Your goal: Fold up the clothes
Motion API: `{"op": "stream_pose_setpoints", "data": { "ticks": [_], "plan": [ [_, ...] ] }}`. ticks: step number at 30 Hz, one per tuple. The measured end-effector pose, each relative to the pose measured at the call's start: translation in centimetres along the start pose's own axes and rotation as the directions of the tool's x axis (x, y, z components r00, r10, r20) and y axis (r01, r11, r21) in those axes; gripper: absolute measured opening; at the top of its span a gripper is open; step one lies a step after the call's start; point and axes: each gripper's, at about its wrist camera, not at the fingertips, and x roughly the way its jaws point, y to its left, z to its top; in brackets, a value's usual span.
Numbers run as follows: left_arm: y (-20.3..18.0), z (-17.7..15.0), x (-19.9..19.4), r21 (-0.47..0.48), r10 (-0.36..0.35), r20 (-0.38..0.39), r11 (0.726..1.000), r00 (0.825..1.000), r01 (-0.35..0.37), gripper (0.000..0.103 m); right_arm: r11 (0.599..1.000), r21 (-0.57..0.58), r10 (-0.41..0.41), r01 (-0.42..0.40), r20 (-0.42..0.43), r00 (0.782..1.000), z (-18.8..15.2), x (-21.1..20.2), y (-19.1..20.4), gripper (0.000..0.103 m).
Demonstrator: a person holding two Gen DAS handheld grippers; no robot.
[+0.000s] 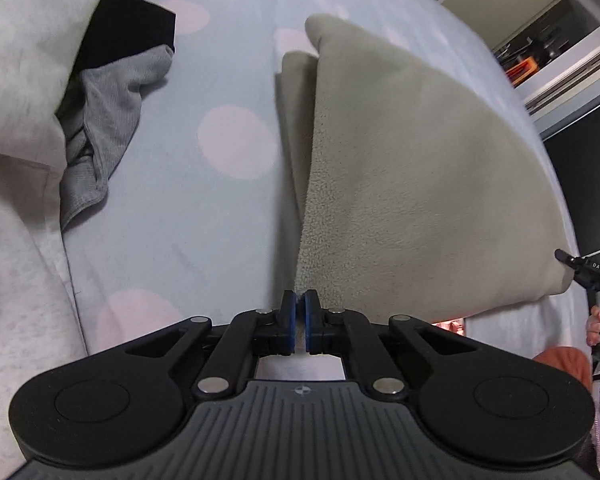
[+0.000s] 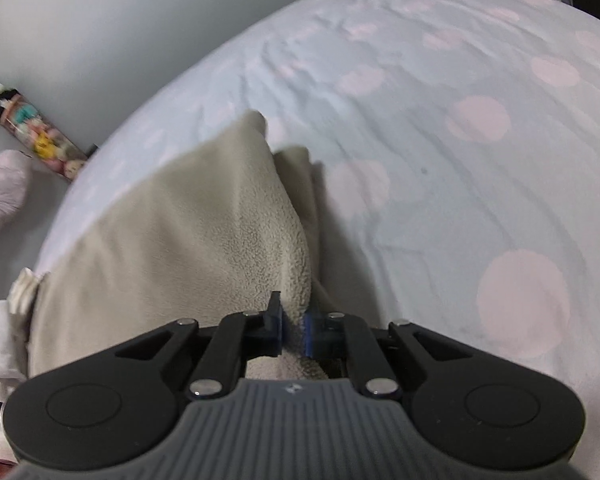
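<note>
Left tool (image 1: 300, 300) is seen pinched on the beige fleece (image 1: 412, 184); right tool (image 2: 294, 320) clamped on its blurred, folded edge; pinched corners hidden.

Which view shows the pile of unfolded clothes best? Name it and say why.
The left wrist view. There the pile of unfolded clothes lies at the left: pale grey, dark and ribbed grey garments heaped on the dotted bedsheet. The right wrist view shows none of it, only the beige fleece and sheet.
</note>
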Motion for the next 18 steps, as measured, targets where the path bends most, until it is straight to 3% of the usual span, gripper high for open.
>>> {"op": "stream_pose_setpoints", "data": {
  "ticks": [4, 6, 7, 8, 9, 10, 11, 15, 18],
  "plan": [
    [0.0, 0.6, 0.1, 0.001, 0.001, -0.014, 1.000, 1.000, -0.001, 0.003, 1.000, -0.002, -0.006, 0.006, -0.018, 1.000, 0.2, 0.4, -0.3, 0.018],
    [0.0, 1.1, -0.6, 0.004, -0.017, -0.002, 1.000, 1.000, 0.017, 0.005, 1.000, -0.027, -0.014, 0.014, -0.008, 1.000, 0.6, -0.4, -0.1, 0.042],
    [0.0, 1.4, -1.0, 0.005, -0.025, 0.004, 1.000, 1.000, 0.025, 0.010, 0.999, -0.040, -0.015, 0.015, -0.001, 1.000, 0.9, -0.8, 0.0, 0.049],
    [0.0, 1.7, -1.4, 0.007, -0.034, 0.011, 0.999, 0.999, 0.034, 0.017, 0.999, -0.051, -0.012, 0.012, 0.006, 1.000, 1.4, -1.2, 0.0, 0.061],
    [-0.1, 2.2, -1.8, 0.012, -0.036, 0.025, 0.999, 0.999, 0.036, 0.033, 0.998, -0.062, -0.009, 0.009, 0.013, 1.000, 1.9, -1.6, 0.1, 0.069],
    [-0.2, 2.8, -2.2, 0.018, -0.028, 0.049, 0.999, 0.998, 0.027, 0.051, 0.998, -0.067, -0.005, 0.006, 0.016, 1.000, 2.5, -1.9, 0.2, 0.071],
    [-0.3, 3.7, -2.5, 0.022, -0.020, 0.071, 1.000, 0.997, 0.019, 0.056, 0.998, -0.066, -0.001, 0.002, 0.017, 1.000, 3.2, -1.9, 0.2, 0.073],
    [-0.3, 7.3, -2.6, -0.004, -0.030, 0.119, 1.000, 0.992, 0.030, 0.058, 0.998, -0.064, 0.003, -0.003, 0.009, 1.000, 6.3, -0.7, 0.6, 0.080],
    [-0.2, 9.7, -1.2, -0.032, -0.056, 0.115, 0.998, 0.992, 0.060, 0.061, 0.998, -0.063, 0.023, -0.026, -0.048, 0.999, 8.5, 1.6, 1.1, 0.086]
  ]
}}
